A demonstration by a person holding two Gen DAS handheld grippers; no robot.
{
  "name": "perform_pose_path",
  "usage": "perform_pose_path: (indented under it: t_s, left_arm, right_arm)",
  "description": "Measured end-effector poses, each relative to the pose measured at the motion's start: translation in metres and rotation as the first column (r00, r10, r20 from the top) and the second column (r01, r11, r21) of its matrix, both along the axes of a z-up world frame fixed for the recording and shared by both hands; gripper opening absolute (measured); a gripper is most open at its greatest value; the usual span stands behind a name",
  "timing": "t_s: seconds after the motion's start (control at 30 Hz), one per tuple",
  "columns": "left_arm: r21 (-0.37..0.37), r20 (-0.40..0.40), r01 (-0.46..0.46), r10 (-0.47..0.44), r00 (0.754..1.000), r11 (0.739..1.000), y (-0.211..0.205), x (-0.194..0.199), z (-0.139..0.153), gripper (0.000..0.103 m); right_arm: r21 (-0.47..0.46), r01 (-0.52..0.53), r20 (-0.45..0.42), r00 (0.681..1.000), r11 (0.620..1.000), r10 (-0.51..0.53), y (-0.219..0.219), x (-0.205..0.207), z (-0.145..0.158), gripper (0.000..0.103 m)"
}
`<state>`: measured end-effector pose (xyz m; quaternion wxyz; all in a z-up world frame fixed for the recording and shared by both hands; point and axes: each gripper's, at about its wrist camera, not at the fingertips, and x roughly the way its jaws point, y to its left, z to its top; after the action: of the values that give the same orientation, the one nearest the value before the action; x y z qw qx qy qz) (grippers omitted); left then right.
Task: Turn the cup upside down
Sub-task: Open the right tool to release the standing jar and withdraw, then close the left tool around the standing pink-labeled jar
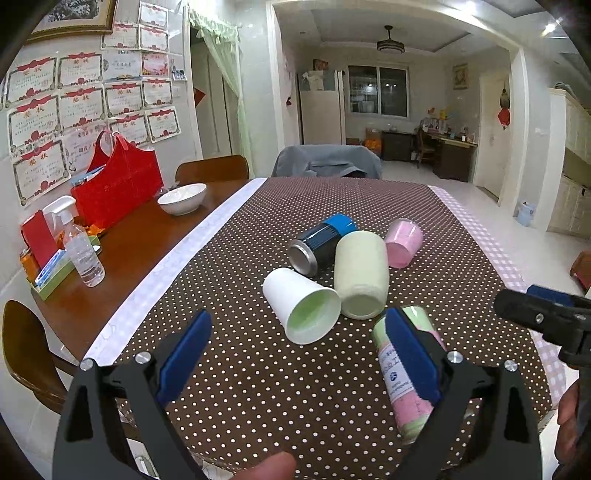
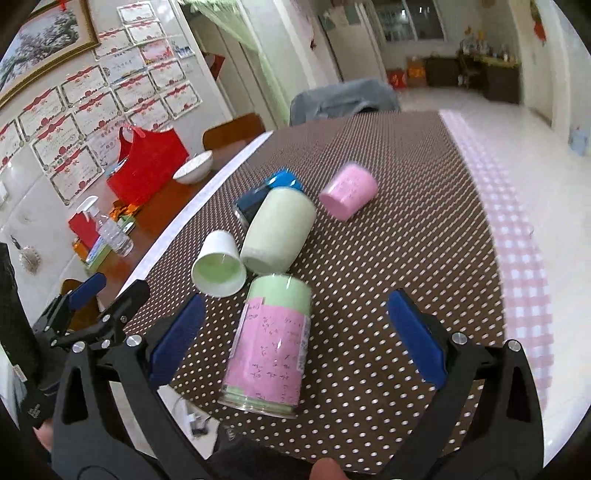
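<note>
Evenly lit indoors, bending hard at the fisheye rims.

Glowing from a ceiling spot (image 1: 549, 26); casting soft shadows on the worktop (image 1: 258, 369); smearing with motion blur across the right wrist view; darkening into black corners in both.

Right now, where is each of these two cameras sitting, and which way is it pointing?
Left wrist: rides the left gripper, facing across the dotted tablecloth at the toppled cups; its open blue pads, a thumb and the right gripper show.
Right wrist: rides the right gripper, tilted, above the pink-and-green cup; the left gripper shows at left.
Shared: white paper cup, pale green cup, red bag.
</note>
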<state>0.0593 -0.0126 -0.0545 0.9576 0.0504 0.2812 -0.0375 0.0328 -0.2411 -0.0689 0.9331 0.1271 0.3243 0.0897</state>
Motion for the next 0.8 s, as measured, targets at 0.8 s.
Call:
perform_pose_path:
  t_s: [0.8]
  left_arm:
    - [-0.042,0.009,0.020,-0.020,1.000,0.999,0.000,-0.005,0.008,0.093]
  right_arm:
    - [-0.247,0.191,0.263,0.957,0.950,-0.124,0.022,-0.008,0.027,0.097]
